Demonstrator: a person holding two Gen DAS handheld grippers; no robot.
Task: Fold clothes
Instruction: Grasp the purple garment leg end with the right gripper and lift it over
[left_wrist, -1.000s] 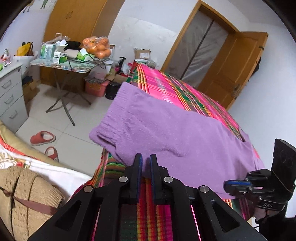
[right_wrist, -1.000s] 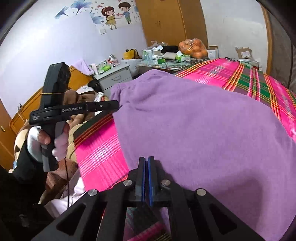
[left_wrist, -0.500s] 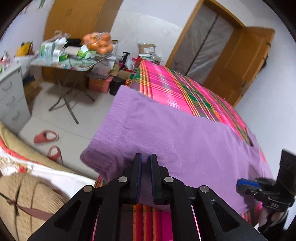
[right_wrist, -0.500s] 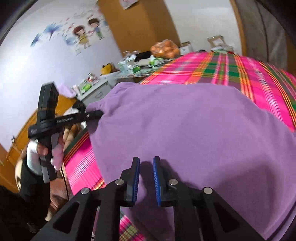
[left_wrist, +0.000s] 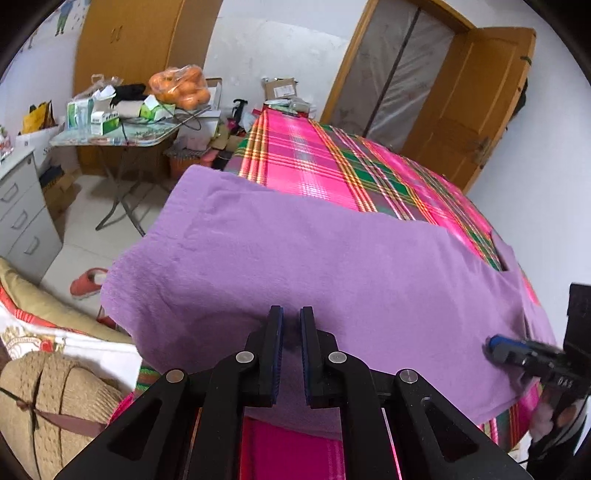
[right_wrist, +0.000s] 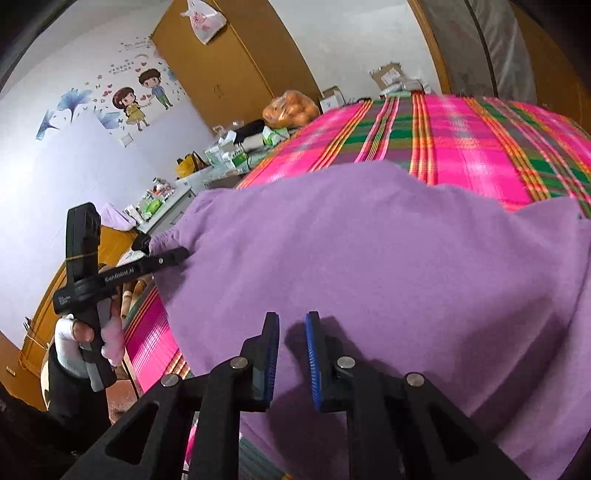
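A purple fleece garment (left_wrist: 332, 266) is spread across the near part of a bed covered by a pink and green plaid sheet (left_wrist: 332, 166), with its left end hanging off the bed's corner over the floor and its near edge drawn toward the two grippers. The left gripper (left_wrist: 291, 325) is seen with its jaws drawn close together and a pinch of the purple fleece clamped between the blue pads at the garment's near edge; in the right wrist view the same gripper (right_wrist: 177, 254) is shown nipping the left corner of the cloth. The right gripper (right_wrist: 291, 328) is held just over the fleece with its jaws a little apart, and nothing is gripped between them; the cloth lies beneath the pads rather than in them. The step in hand is judged to be the laying-out of the garment before a fold, one corner being kept taut while the other side has been let go. For the next move, a fresh hold by the right gripper on the near edge or right-hand corner is likely called for, so that both corners can be carried over together. The fleece looks soft and thick, so a deep bite would be needed, and slack near the overhanging end may drag the cloth off the bed.
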